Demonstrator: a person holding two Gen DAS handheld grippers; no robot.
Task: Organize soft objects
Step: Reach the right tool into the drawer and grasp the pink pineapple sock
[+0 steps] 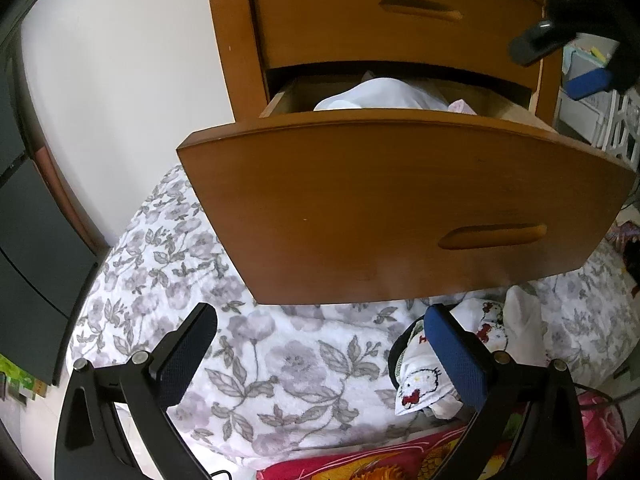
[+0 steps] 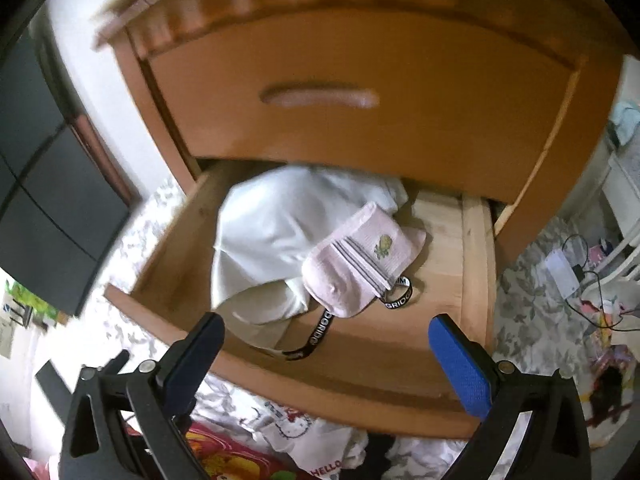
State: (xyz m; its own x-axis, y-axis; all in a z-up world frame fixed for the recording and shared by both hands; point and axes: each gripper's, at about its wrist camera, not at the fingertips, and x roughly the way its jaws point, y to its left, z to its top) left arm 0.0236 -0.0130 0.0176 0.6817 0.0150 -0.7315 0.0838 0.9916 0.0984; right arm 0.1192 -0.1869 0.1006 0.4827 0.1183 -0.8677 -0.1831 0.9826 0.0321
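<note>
Both tools gape wide, empty. Your left tool (image 1: 320, 352) hangs over the bed; the cartoon-print socks (image 1: 420, 380) lie just by its right finger, below the open drawer (image 1: 400, 200). Reach with the left.

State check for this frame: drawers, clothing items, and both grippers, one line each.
Upper drawer: closed.
Lower drawer: pulled open.
White garment: bunched inside the lower drawer.
Pink socks: folded, lying in the lower drawer against the white garment.
Cartoon-print cloth: crumpled on the floral bedding.
Left gripper: open, empty.
Right gripper: open, empty.
</note>
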